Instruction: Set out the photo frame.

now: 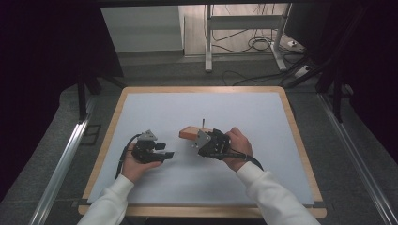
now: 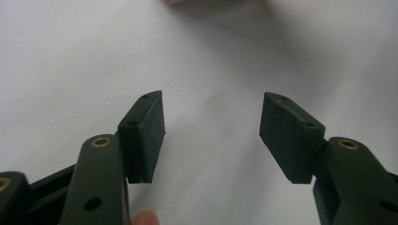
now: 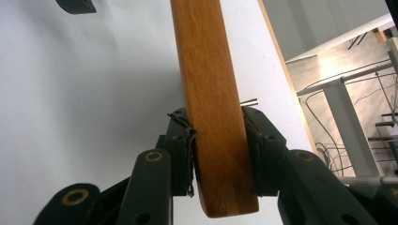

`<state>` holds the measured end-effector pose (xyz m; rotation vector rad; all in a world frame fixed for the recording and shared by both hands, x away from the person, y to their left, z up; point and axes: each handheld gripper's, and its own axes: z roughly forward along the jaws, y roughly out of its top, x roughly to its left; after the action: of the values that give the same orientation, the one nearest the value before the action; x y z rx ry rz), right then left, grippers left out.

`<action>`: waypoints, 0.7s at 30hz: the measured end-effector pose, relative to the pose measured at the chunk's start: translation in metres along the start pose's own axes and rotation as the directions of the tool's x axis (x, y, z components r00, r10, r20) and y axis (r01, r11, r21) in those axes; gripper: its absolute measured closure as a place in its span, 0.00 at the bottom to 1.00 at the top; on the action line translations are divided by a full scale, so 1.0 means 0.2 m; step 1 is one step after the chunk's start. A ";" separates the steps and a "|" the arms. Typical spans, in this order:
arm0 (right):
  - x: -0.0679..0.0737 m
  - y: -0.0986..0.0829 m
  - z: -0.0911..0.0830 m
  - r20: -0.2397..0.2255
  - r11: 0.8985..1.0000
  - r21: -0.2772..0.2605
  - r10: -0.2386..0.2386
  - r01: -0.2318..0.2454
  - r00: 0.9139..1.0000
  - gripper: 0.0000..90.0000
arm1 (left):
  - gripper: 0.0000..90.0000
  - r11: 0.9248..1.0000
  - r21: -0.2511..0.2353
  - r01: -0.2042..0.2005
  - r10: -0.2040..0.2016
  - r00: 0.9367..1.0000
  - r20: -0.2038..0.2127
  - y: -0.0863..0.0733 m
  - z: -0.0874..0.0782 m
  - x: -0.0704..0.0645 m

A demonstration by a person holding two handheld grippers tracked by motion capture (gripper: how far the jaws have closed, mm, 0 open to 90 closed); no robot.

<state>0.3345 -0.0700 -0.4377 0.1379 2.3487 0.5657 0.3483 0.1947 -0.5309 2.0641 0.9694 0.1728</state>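
A wooden-edged table (image 1: 286, 101) carries a white mat (image 1: 234, 110).

In the high view the white mat (image 1: 202, 140) is bright in the middle of the frame, but the far left and right sides are almost black. The picture looks a little soft and grainy. In the left gripper view a grey shadow spreads across the top, and the top edge is blurry. In the right gripper view the wooden block (image 3: 211, 93) shines warm and clear, with a dark shadow to its left. A bright glare sits at the far right.
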 end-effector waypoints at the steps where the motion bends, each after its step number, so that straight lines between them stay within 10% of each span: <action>1: 0.00 0.00 0.00 0.001 1.000 -0.001 -0.002 0.002 1.000 0.75 | 0.45 1.000 -0.001 0.001 -0.001 1.000 0.001 0.00 0.00 0.00; 21: -0.09 0.04 -0.15 -0.163 0.988 -0.097 0.101 -0.118 0.981 0.77 | 0.45 1.000 -0.006 0.024 -0.024 1.000 0.000 -0.01 0.01 0.01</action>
<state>0.3278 -0.0779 -0.4041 0.1802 2.4684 0.7791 0.3496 0.1958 -0.5329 2.0462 0.9929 0.1631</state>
